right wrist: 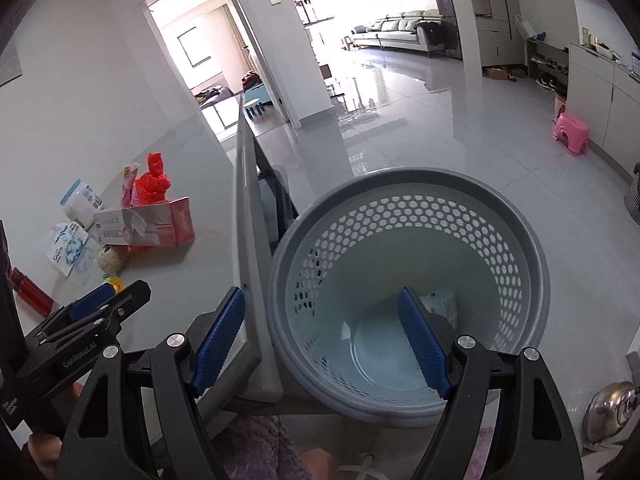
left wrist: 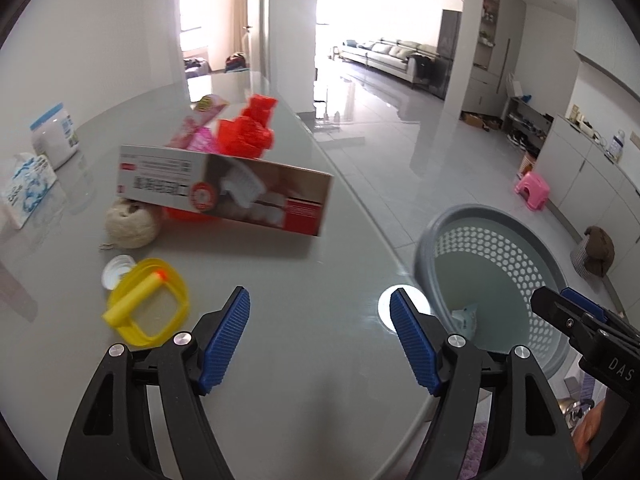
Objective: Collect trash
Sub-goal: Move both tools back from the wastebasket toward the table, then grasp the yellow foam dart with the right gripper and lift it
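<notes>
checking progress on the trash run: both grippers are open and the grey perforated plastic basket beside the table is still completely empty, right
Not quite. Both the left gripper and the right gripper are open, but the grey perforated plastic basket beside the table is not empty: the right wrist view shows a small pale blue-and-white packet lying at its bottom.

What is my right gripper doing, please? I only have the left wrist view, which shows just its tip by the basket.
Observer: The right gripper is open and empty, poised above the grey basket.
Operator: Thank you. Is there anything in the basket besides that packet?
Observer: No. The pale packet sits against the wall by itself, and the rest of the floor is bare.
Operator: Is there anything on the table that I am missing?
Observer: Yes, a red bottle at the far left of the table, near the tissue pack.
</notes>
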Motion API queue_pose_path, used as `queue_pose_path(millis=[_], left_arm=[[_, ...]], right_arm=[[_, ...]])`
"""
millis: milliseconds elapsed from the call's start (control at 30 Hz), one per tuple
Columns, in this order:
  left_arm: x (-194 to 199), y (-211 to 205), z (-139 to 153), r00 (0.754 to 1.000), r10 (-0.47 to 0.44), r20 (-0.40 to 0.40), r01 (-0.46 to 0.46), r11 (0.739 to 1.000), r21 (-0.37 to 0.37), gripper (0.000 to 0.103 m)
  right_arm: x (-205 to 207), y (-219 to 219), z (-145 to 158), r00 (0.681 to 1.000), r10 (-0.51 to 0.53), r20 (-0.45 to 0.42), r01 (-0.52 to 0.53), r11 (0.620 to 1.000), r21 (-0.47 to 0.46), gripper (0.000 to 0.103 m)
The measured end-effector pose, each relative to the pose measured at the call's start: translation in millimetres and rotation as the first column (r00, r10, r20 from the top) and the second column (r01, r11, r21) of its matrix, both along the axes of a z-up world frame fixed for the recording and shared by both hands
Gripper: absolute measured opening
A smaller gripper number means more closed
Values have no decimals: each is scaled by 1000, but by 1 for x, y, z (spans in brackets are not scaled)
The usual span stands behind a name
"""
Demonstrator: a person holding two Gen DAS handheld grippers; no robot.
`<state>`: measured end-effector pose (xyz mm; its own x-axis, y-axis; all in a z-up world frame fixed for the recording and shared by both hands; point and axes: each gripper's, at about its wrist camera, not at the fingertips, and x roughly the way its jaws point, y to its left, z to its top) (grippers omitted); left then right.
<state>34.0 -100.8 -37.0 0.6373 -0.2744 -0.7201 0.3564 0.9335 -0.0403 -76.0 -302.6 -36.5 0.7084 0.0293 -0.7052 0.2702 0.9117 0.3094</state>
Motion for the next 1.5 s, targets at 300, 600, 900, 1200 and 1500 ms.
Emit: queue_pose_path(millis=[300, 600, 900, 1200, 1500], left_arm=[[2, 59, 8, 992, 123, 34, -123, 992, 7, 73], [9, 132, -1, 965, 262, 26, -263, 965, 10, 73], [15, 197, -17, 928, 372, 0, -372, 928, 26, 73], [24, 234, -27, 906, 423, -23, -423, 906, 15, 73], [30, 246, -31, 903, 430, -23, -430, 903, 3, 73]], right_arm=[[35, 55, 14, 989, 143, 27, -142, 990, -21, 76], [65, 118, 16, 964, 265, 10, -264, 963, -57, 77], [93, 189, 6, 916, 400, -33, -401, 911, -100, 77], [115, 238, -3, 878, 473, -76, -479, 870, -118, 77], [129, 266, -6, 858, 502, -111, -512, 855, -85, 77]])
